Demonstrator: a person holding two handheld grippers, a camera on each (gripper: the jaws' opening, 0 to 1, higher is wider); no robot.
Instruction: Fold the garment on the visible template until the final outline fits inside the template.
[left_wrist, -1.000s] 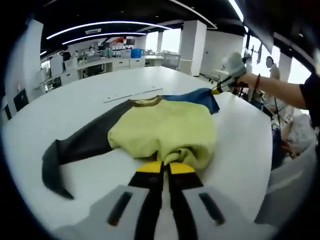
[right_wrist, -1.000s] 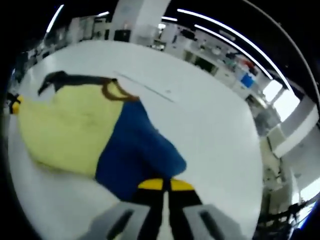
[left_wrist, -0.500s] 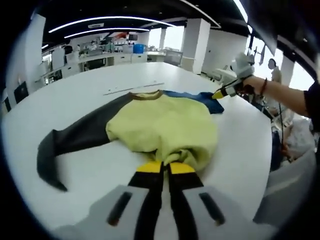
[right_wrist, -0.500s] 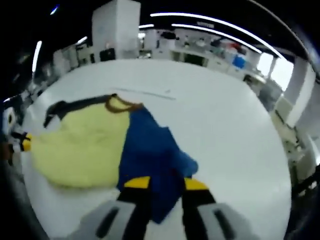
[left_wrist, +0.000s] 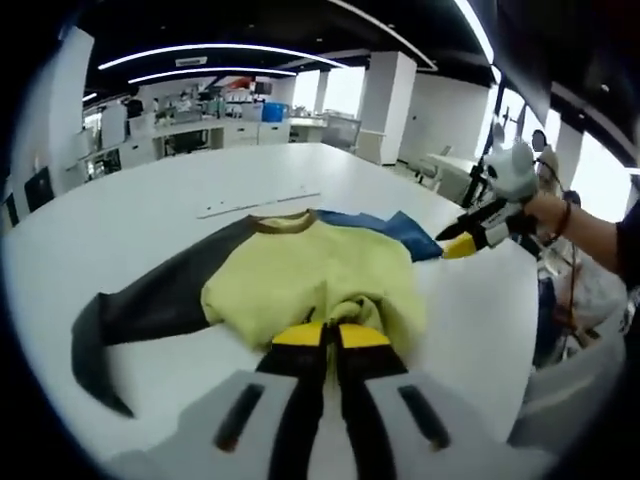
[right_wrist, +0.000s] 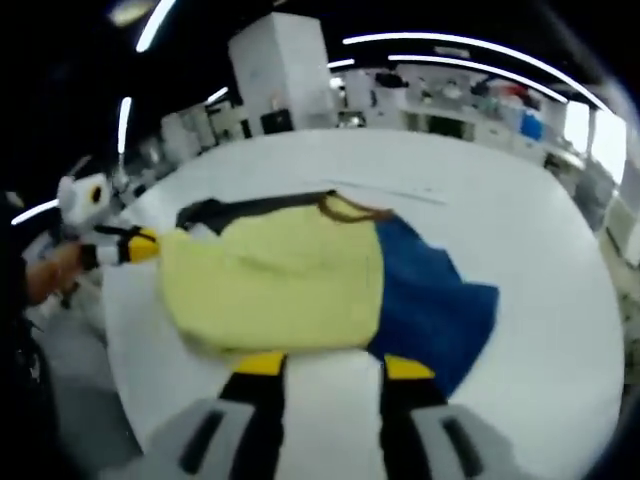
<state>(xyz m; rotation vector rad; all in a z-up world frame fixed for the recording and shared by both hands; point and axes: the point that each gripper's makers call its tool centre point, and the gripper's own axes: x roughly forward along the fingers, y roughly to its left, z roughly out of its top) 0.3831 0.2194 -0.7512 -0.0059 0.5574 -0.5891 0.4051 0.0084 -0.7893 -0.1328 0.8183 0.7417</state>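
Two sleeves out flat, body bunched: early in the fold, judging by layout. Garment (left_wrist: 300, 285) on white worktop (left_wrist: 150, 210), yellow body centre, dark sleeve (left_wrist: 140, 310) trailing toward left of left gripper view, blue sleeve (right_wrist: 435, 305) spread out beside body in right gripper view. Brown collar (left_wrist: 283, 221) at far edge. Thin pale strip (left_wrist: 258, 203) on worktop beyond collar, poss. part of template; outline otherwise not clear enough to tell.

Left gripper (left_wrist: 330, 335): fingers clenched on bunched hem of yellow body. Seen also in right gripper view (right_wrist: 135, 245) at garment's far edge, held by a hand (right_wrist: 50, 270).

Right gripper (right_wrist: 325, 365): fingers spread apart, nothing between them, tips just beside near edge of yellow body and blue sleeve. Seen in left gripper view (left_wrist: 470, 238) off blue sleeve end, apart from cloth.

Step in hand, prob.: blue sleeve laid out, hem still pinched on other side. Next move calls for re-gripping a sleeve end and carrying it across the body, w/ hem flattened first; bunch under left fingers likely to leave a lump otherwise.

Vs. 1 s ago: right fingers were shut on blue sleeve, sleeve crumpled under them; half a sec ago spread w/ cloth still between; now clear of it, sleeve flatter. Left grip unchanged. Both cameras shifted, so garment's apparent move not to be trusted.
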